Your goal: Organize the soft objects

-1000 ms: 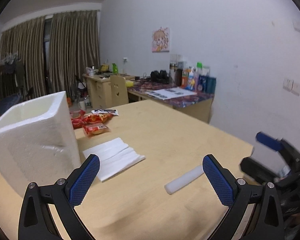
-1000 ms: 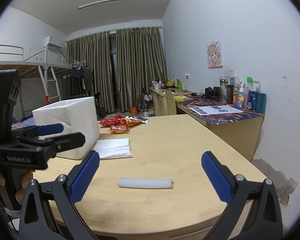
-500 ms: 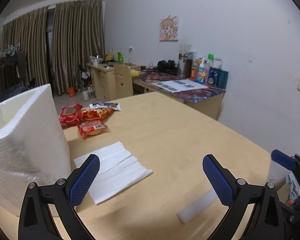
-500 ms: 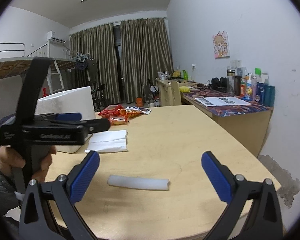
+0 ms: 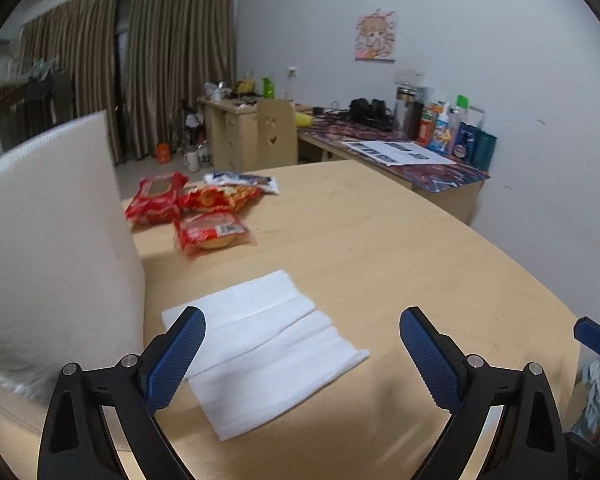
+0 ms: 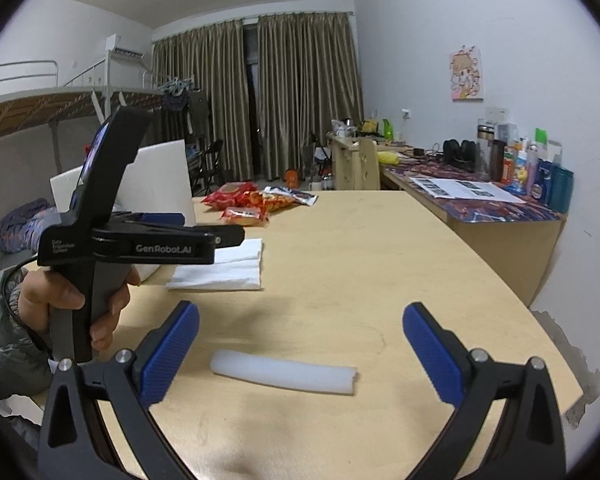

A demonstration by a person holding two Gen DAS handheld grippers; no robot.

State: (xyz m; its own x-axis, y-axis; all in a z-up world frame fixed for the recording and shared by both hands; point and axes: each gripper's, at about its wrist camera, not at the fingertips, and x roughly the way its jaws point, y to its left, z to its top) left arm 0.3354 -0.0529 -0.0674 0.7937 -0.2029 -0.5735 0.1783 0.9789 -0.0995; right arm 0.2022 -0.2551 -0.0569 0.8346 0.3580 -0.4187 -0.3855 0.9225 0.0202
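A folded white paper towel [image 5: 260, 332] lies flat on the wooden table [image 5: 380, 264]. My left gripper [image 5: 302, 340] hovers over its near end; the jaws are wide and closing, and neither pad touches the towel. A white foam tube [image 6: 284, 374] lies crosswise on the table in the right wrist view. My right gripper [image 6: 302, 344] stands open just above and behind it, with nothing gripped. From the right wrist view the left gripper [image 6: 208, 228] shows side-on, held by a hand [image 6: 60, 300].
A tall white foam box [image 5: 48, 248] stands close on the left of the towel. Several red snack packets [image 5: 204, 208] lie further back on the table. The table's curved right edge [image 6: 540, 320] is near. A cluttered desk [image 5: 400, 156] runs along the wall.
My left gripper has moved forward and down towards the paper towel, and the foam tube has slid out of its view. The right gripper has come nearer the tube.
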